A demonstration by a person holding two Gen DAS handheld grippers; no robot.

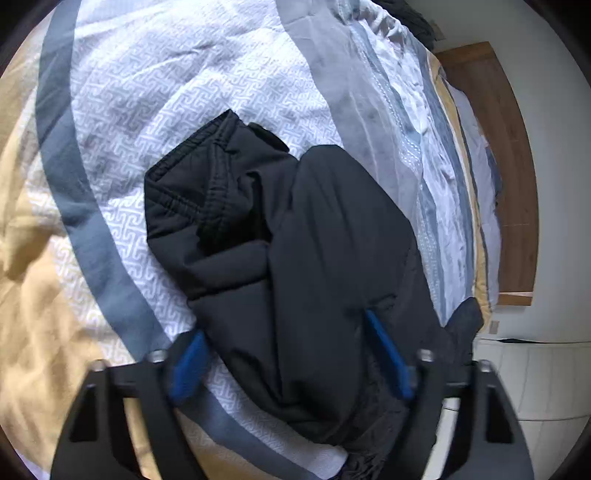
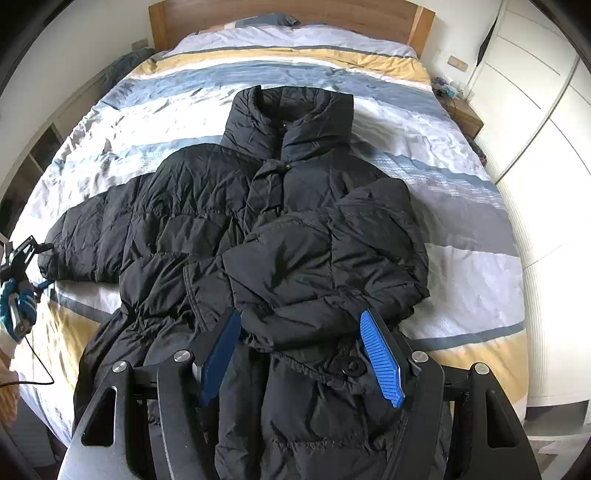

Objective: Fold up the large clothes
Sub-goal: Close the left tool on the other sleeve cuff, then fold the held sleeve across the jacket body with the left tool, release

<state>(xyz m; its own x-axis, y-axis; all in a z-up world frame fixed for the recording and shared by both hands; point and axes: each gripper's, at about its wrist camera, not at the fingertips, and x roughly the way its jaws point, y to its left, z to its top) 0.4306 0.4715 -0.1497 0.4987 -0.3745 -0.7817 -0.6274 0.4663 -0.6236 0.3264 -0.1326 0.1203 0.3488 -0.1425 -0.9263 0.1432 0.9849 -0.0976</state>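
Note:
A black puffer jacket (image 2: 258, 221) lies face up on the bed, collar toward the headboard. One sleeve is folded across its front (image 2: 325, 258); the other sleeve stretches out to the left (image 2: 85, 240). My right gripper (image 2: 299, 354) is open, jaws wide on either side of the folded sleeve's lower edge, above the jacket's waist. My left gripper (image 1: 284, 354) is open around the outstretched sleeve (image 1: 295, 240), whose elastic cuff (image 1: 192, 184) lies ahead on the duvet. The left gripper also shows in the right wrist view (image 2: 22, 266), held by a gloved hand at the sleeve's end.
The bed has a striped duvet (image 2: 461, 266) in white, grey, blue and yellow, with a wooden headboard (image 2: 288, 18). White wardrobes (image 2: 535, 110) stand on the right, a nightstand (image 2: 465, 114) beside the bed. A cable (image 2: 37, 365) trails from the left gripper.

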